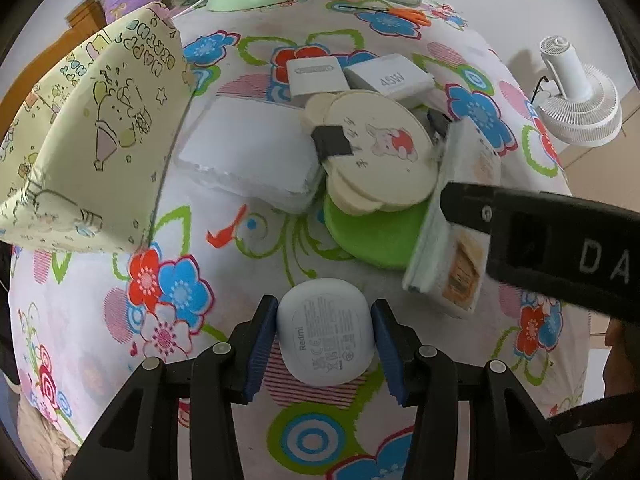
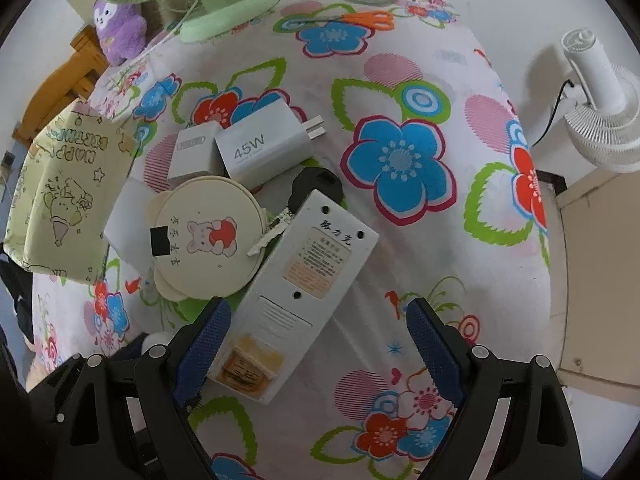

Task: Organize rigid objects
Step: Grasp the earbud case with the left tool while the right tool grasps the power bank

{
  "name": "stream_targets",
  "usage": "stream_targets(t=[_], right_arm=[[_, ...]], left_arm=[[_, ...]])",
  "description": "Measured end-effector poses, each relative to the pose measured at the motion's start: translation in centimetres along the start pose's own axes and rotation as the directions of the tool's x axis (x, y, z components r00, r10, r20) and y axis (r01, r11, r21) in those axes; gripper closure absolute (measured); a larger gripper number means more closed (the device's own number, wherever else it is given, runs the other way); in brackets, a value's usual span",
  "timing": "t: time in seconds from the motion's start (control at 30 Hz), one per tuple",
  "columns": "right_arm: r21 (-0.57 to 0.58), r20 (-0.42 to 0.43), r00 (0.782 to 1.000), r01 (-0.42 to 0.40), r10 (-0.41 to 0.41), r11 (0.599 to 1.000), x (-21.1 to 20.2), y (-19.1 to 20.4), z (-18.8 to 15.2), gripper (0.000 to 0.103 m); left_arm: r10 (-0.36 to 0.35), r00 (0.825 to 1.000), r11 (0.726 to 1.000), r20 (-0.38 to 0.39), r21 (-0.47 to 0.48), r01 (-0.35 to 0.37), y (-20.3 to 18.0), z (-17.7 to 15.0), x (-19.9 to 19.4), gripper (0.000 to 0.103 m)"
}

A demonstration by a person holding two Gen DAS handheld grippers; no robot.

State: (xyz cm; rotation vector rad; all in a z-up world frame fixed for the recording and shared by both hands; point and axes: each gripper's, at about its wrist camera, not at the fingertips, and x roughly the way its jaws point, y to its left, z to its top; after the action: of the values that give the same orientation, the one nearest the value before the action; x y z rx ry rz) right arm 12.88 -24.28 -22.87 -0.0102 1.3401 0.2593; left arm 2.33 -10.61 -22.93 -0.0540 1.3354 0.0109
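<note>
Between the blue pads of the left gripper sits a white earbud case, clamped on both sides above the flowered tablecloth. Right gripper gapes wide around a white charger box resting against round coasters.

The round cream board with a bear drawing lies flat in the middle of the pile, on a green disc. Beside the board's right edge lies a long white box, label up. Behind the board lie two white chargers, one marked 45W. In front of the board sits a white Redmi earbud case.
</note>
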Motion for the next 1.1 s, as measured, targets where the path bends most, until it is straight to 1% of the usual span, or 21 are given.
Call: stream_targets(t=[0.03,0.07,0.1,0.17,0.23,0.27,0.33,0.5,0.6,0.7,0.83,1.1], right_arm=[[-0.002,-0.006,1.000,0.001,-0.001,1.000,0.2,0.2,0.1,0.012],[-0.004,-0.011,1.000,0.001,-0.001,1.000,0.3,0.3,0.1,0.017],[-0.006,-0.017,1.000,-0.004,0.004,1.000,0.5,0.4,0.2,0.020],[-0.002,-0.036,0.999,-0.030,0.030,1.000,0.8,0.6,0.3,0.031],[0.012,-0.058,0.996,-0.061,0.062,0.998,1.2,0.7,0.4,0.037],[0.016,-0.065,0.995,-0.071,0.072,0.997,1.3,0.7,0.5,0.038],[0.007,-0.064,0.996,-0.065,0.065,0.998,1.3,0.8,0.6,0.040],[-0.051,-0.051,0.998,-0.049,0.046,0.998,1.2,1.1,0.6,0.044],[-0.089,-0.040,0.999,-0.026,0.022,0.996,1.0,1.6,0.3,0.047],[-0.110,-0.031,1.000,-0.006,0.002,0.994,0.8,1.9,0.0,0.049],[-0.100,-0.030,1.000,0.000,-0.003,0.995,0.5,1.4,-0.4,0.051],[-0.094,-0.006,1.000,0.009,-0.010,0.996,-0.7,0.1,-1.5,0.054]], left_arm=[[0.002,1.000,1.000,0.000,0.000,-0.002,0.1,0.3,0.0,0.054],[0.003,1.000,1.000,0.001,0.000,-0.003,0.3,0.5,0.0,0.054],[0.003,1.000,1.000,0.001,0.001,-0.003,0.4,0.7,0.0,0.054],[0.007,1.000,1.000,-0.001,0.003,-0.007,0.9,1.2,0.0,0.054],[0.010,1.000,1.000,-0.001,0.007,-0.010,1.3,1.6,-0.1,0.054],[0.011,1.000,1.000,-0.002,0.009,-0.011,1.6,1.9,0.0,0.054],[0.010,1.000,1.000,-0.006,0.009,-0.009,2.1,2.2,0.0,0.054],[-0.006,1.000,1.000,-0.015,0.023,0.007,2.6,2.9,0.1,0.054],[-0.008,1.000,0.999,-0.021,0.032,0.009,2.6,3.3,0.2,0.054],[-0.006,1.000,0.999,-0.029,0.054,0.007,2.7,3.0,0.2,0.054],[-0.004,1.000,0.998,-0.027,0.064,0.006,1.0,3.6,0.7,0.054],[-0.005,1.000,0.997,-0.011,0.072,0.006,-1.2,3.3,0.2,0.054]])
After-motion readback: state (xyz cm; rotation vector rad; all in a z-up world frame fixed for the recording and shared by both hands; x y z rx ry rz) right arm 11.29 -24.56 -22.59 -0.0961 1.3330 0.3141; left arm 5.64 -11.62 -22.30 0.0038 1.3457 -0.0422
